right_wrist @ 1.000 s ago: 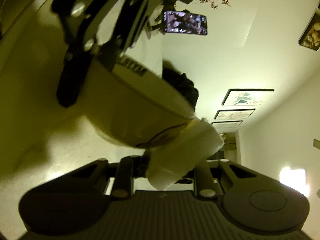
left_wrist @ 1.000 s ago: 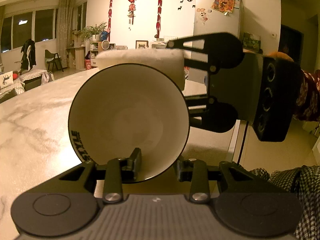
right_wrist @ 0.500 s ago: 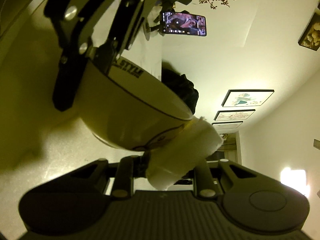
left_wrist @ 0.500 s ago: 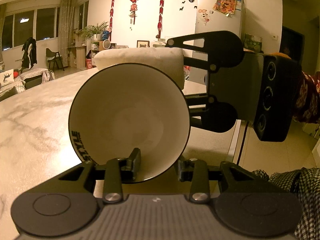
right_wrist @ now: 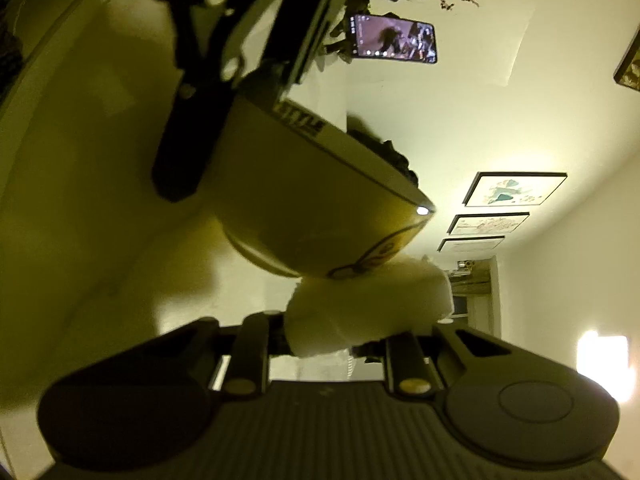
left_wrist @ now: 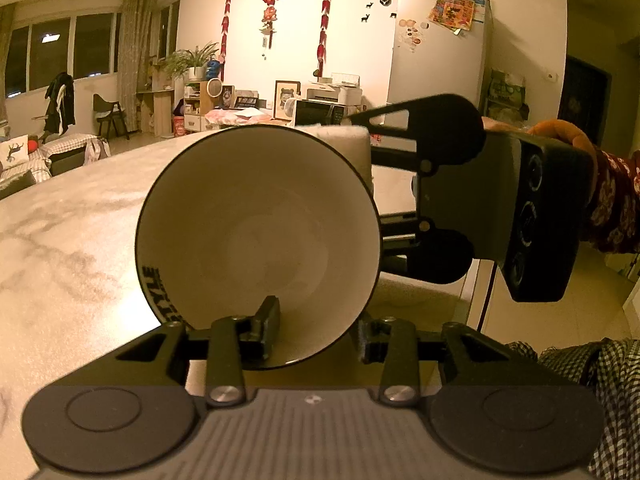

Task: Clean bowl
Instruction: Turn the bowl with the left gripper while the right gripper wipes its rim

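Note:
A white bowl (left_wrist: 256,232) with a dark rim and black lettering hangs tipped above the table, its inside facing the left wrist camera. My left gripper (left_wrist: 316,332) holds its lower rim, one finger inside and one outside; the jaws are opening slightly with the rim still between them. My right gripper (right_wrist: 352,332) comes in from the right, shut on a white sponge (right_wrist: 360,304). The sponge presses on the bowl's (right_wrist: 300,208) outer wall near the rim. In the left wrist view only a corner of the sponge (left_wrist: 348,140) shows behind the upper right rim.
A marble-patterned table (left_wrist: 72,240) lies under the bowl, its edge running down on the right (left_wrist: 476,288). A person's patterned sleeve (left_wrist: 616,204) is behind the right gripper and checked cloth (left_wrist: 600,364) sits at the lower right. Furniture and a fridge stand far behind.
The sponge has slid from above the bowl's top rim down behind it toward the right, so most of it is now hidden in the left wrist view. The bowl stays held in the same place.

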{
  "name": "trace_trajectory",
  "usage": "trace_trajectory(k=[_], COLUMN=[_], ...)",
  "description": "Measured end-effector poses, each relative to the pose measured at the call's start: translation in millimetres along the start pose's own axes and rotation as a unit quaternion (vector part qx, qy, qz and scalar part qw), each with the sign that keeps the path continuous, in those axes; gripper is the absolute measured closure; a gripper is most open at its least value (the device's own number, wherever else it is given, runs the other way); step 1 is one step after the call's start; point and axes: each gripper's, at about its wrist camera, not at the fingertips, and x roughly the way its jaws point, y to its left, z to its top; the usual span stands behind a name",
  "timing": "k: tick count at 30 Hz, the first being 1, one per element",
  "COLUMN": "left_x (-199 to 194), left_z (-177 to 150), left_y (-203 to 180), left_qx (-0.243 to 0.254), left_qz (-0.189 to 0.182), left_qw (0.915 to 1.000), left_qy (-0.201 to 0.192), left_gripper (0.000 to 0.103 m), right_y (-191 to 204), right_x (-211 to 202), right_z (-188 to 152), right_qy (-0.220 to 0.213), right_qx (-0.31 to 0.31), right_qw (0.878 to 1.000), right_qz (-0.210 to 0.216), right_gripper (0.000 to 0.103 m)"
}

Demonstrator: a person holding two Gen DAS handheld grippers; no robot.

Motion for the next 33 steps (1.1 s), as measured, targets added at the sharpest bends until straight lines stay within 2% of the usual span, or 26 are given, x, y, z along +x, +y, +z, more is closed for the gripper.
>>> trace_trajectory(k=[4,10,13,17,18,21,23,25,33], left_x=[-1,1,4,1,-1,0,5,10,9], left_z=[0,7,17,28,32,33,26,17,9], left_y=[-2,-1,-9,-21,-25,-30,-30,-29,-14], left_qx=[0.002,-0.001,0.021,0.050,0.058,0.074,0.080,0.082,0.067], left_qz=[0.005,0.005,0.005,-0.002,-0.007,-0.001,0.001,0.006,-0.007], left_qw=[1.0000,1.0000,0.9997,0.9988,0.9983,0.9973,0.9966,0.9957,0.9968], left_qy=[0.000,0.008,0.011,-0.006,-0.011,-0.001,0.020,0.042,0.043], left_gripper=[0.062,0.065,0.065,0.065,0.070,0.073,0.077,0.075,0.072], right_y=[-3,6,6,7,7,3,6,11,13], right_x=[0,-2,-3,-3,-3,-1,-3,-6,-7], right_z=[2,-6,-7,-6,-5,-1,0,-1,3], right_qy=[-0.005,0.006,0.007,0.006,0.006,0.006,0.007,0.010,0.010], right_qx=[-0.003,-0.002,-0.003,-0.011,-0.014,-0.018,-0.020,-0.027,-0.060], right_qw=[1.000,1.000,1.000,1.000,1.000,1.000,1.000,0.999,0.997], right_qz=[-0.010,0.001,0.004,0.003,0.002,-0.001,-0.007,-0.016,-0.048], right_gripper=[0.084,0.083,0.084,0.084,0.084,0.084,0.084,0.084,0.081])
